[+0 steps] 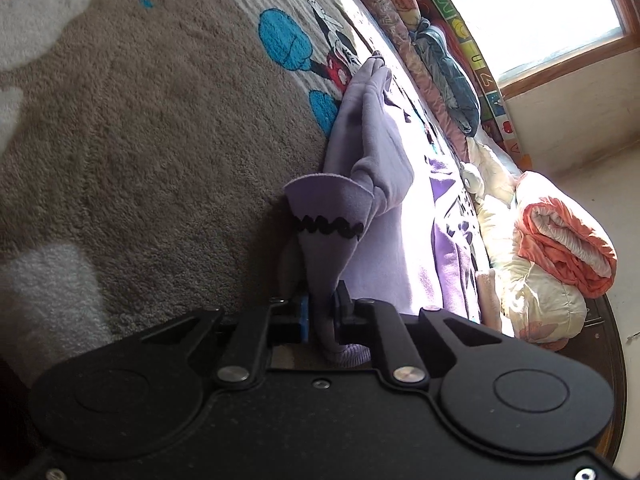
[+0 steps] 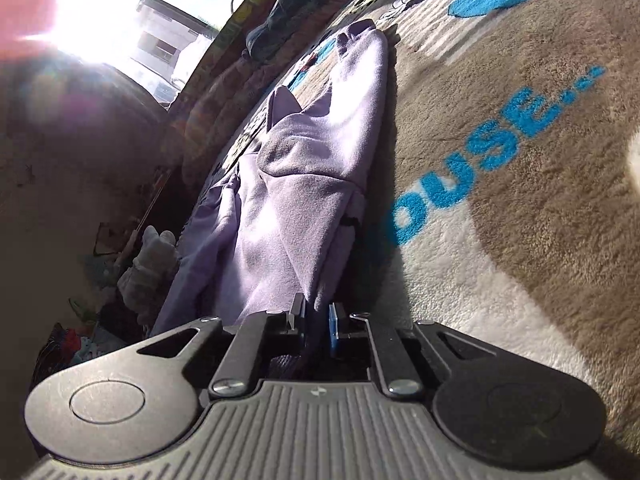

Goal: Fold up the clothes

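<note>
Two grippers each clench one end of a soft lilac fleece garment, and we judge the coming fold to turn on that fact: the cloth runs lengthwise straight away from both sets of tongs, its long axis rising from lower centre toward the upper middle of each frame.

In the left wrist view, our left gripper is closed on a narrow cuff-like end trimmed with a black zigzag band; the fabric flares above the jaws like a funnel, then twists into a bunched ridge further up. In the right wrist view, our right gripper pinches a thicker, doubled edge of the same garment, which lies in broad folds up the centre of the frame. Neither arm looks nearer than the other; each has its own end right at the fingertips.

Beneath it lies a shaggy beige carpet with turquoise cartoon patches and turquoise lettering, plush and high-friction, so we expect the fleece to drag rather than slide. At the right of the left view we see a rolled orange-and-white quilt and a bright window. The garment is matte, limp and thick, holding soft creases rather than sharp ones.
</note>
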`<action>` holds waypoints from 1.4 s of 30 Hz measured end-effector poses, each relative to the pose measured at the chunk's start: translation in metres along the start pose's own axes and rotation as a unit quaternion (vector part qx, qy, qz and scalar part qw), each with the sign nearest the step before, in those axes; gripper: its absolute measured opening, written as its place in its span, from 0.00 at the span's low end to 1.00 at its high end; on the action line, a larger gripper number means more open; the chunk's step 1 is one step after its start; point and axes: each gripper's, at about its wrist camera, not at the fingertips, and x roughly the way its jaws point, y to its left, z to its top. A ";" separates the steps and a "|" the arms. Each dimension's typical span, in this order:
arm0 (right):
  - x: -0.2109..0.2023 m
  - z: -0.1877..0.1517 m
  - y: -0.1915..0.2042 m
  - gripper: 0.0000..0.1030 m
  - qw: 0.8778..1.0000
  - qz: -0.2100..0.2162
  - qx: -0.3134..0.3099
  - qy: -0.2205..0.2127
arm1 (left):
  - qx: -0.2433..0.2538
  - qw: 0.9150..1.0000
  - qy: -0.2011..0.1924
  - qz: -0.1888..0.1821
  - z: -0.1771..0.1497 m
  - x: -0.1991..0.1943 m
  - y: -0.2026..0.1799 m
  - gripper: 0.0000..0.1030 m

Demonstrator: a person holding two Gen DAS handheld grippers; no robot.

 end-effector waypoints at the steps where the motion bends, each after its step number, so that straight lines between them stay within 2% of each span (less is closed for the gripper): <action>1: 0.000 -0.001 0.000 0.12 1.000 -0.006 -0.009 0.009 | 0.014 1.000 0.001 0.004 0.002 -0.002 -0.003 0.08; 4: 0.001 -0.011 -0.002 0.11 1.000 -0.017 -0.020 0.014 | 0.032 0.999 0.012 0.033 0.000 0.002 0.002 0.08; 8: -0.003 -0.016 0.004 0.11 0.999 -0.020 -0.030 0.017 | -0.005 1.000 0.005 0.022 -0.004 0.000 0.018 0.09; 9: -0.004 -0.015 0.004 0.11 0.999 -0.021 -0.034 0.019 | 0.006 1.000 0.002 0.026 -0.004 -0.002 0.015 0.09; 13: -0.008 -0.016 -0.001 0.10 1.000 -0.019 -0.015 0.020 | 0.006 0.999 0.007 0.034 -0.006 0.005 0.019 0.14; 18: -0.026 -0.016 -0.012 0.20 0.999 0.016 0.041 -0.011 | -0.003 1.000 0.018 0.023 -0.001 -0.008 0.020 0.19; 19: -0.031 -0.014 -0.014 0.23 0.998 0.020 0.048 -0.026 | 0.002 0.999 0.015 0.028 0.000 -0.012 0.018 0.21; 21: -0.037 -0.007 -0.020 0.36 0.997 0.036 0.051 -0.048 | 0.018 0.999 0.006 0.042 0.002 -0.022 0.012 0.28; 23: -0.041 0.001 -0.029 0.46 0.995 0.054 0.050 -0.062 | 0.035 0.998 -0.008 0.043 0.007 -0.032 0.005 0.54; 27: -0.031 0.015 -0.040 0.48 0.995 0.062 0.029 -0.078 | 0.085 0.995 -0.028 0.040 0.023 -0.041 -0.013 0.60; 28: -0.028 0.018 -0.041 0.49 0.995 0.060 0.022 -0.082 | 0.104 0.993 -0.033 0.041 0.028 -0.041 -0.019 0.63; 30: -0.023 0.019 -0.030 0.54 0.994 0.051 -0.026 -0.090 | 0.148 0.987 -0.035 0.054 0.040 -0.038 -0.034 0.75; 31: -0.021 0.018 -0.025 0.60 0.993 0.047 -0.050 -0.093 | 0.165 0.984 -0.037 0.061 0.046 -0.036 -0.040 0.80; 32: -0.019 0.017 -0.021 0.66 0.992 0.048 -0.068 -0.096 | 0.179 0.981 -0.041 0.064 0.051 -0.031 -0.046 0.80; 35: -0.010 0.014 -0.015 0.74 0.990 0.046 -0.099 -0.093 | 0.213 0.974 -0.043 0.067 0.067 -0.015 -0.065 0.80; 39: 0.001 0.010 -0.009 0.83 0.987 0.037 -0.133 -0.085 | 0.254 0.961 -0.024 0.105 0.086 0.015 -0.087 0.80; 42: 0.007 0.006 -0.004 0.96 0.983 0.036 -0.161 -0.077 | 0.286 0.950 -0.021 0.122 0.100 0.040 -0.106 0.80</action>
